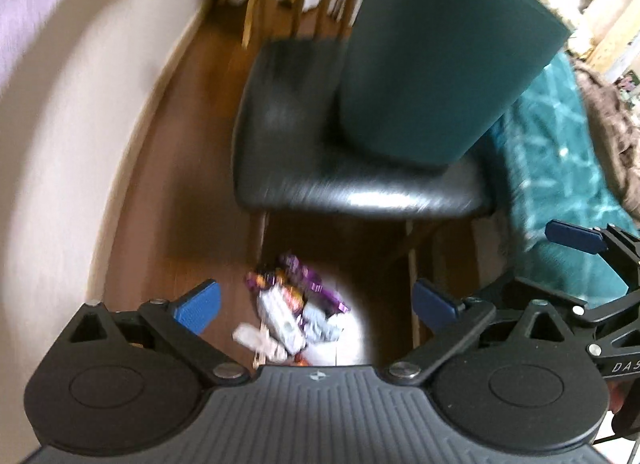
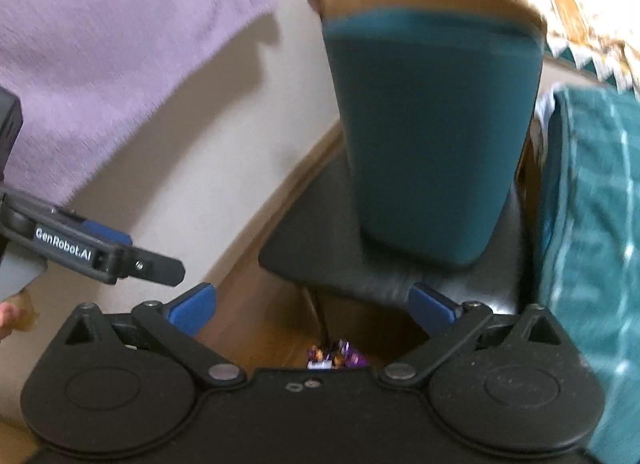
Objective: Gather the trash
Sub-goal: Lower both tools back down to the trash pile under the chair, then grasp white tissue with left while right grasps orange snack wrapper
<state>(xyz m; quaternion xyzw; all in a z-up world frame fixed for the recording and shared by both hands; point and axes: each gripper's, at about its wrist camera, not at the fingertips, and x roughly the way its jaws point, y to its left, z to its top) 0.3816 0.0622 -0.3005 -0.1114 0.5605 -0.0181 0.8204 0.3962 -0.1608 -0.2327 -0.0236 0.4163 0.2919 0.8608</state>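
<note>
Both tongs, left (image 1: 316, 300) and right (image 2: 312, 310), gape wide and empty, angled down at crumpled wrappers (image 1: 294, 304) on the wooden floor (image 1: 192, 167) by the chair's front legs. The teal bin (image 1: 432, 63) sits on the chair seat (image 1: 296, 167), probably to receive them.

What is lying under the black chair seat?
A heap of wrappers, purple and white, lies on the wooden floor beneath the chair seat, between its legs. The seat hides the floor farther back, and blur hides what each piece is.
</note>
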